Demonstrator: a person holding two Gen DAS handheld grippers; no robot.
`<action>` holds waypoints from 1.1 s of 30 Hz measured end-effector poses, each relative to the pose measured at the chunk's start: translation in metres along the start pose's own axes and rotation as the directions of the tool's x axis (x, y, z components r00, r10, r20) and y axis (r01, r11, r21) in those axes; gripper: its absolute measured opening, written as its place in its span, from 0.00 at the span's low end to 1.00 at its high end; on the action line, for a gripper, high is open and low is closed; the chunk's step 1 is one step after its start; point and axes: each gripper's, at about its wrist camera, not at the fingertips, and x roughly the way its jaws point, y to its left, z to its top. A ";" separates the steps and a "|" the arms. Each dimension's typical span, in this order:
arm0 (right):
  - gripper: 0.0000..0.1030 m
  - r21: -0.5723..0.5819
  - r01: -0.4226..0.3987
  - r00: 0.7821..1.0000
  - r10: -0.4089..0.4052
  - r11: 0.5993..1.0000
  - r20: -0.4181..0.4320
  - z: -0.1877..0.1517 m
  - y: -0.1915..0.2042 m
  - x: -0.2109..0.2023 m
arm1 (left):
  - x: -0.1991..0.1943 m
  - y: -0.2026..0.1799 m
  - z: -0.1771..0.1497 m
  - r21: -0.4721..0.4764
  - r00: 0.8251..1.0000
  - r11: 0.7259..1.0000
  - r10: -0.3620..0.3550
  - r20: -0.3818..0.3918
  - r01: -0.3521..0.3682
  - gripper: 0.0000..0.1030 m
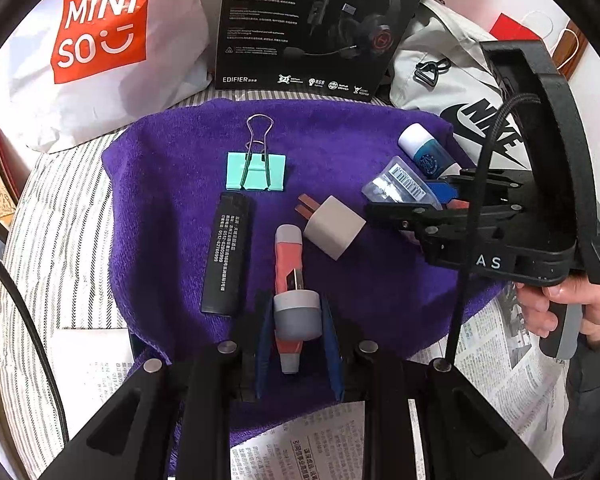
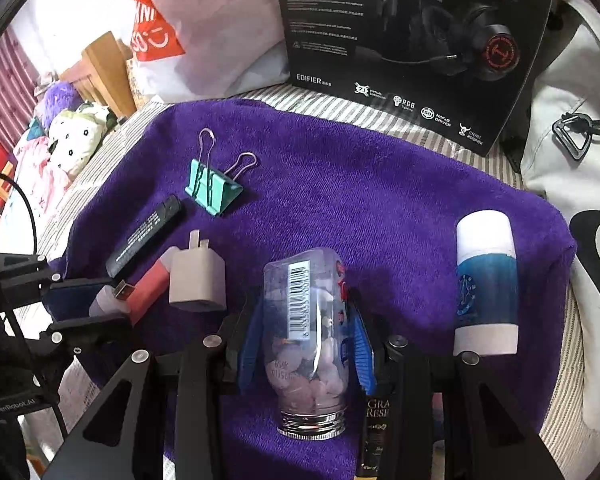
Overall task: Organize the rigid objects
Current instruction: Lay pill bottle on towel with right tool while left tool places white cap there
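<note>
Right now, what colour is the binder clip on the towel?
Mint green with silver wire handles; the binder clip shows best in the left wrist view.

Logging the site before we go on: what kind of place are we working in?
Most likely a bedroom, working on a bed. The purple towel lies over striped bedding; plush toys sit by a wooden frame to the left, and a shopping bag and headset box are propped behind.

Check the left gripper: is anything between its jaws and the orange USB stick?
Nothing visible. The left gripper jaws already flank the grey cap of the orange USB stick; the white charger lies just beyond, to the right, outside the jaws.
</note>
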 end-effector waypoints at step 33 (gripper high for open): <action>0.51 0.101 0.018 0.997 -0.025 0.995 0.072 -0.069 -0.042 -0.087 | 0.031 -0.048 0.013 0.121 0.999 0.993 0.024 -0.048 -0.018 0.22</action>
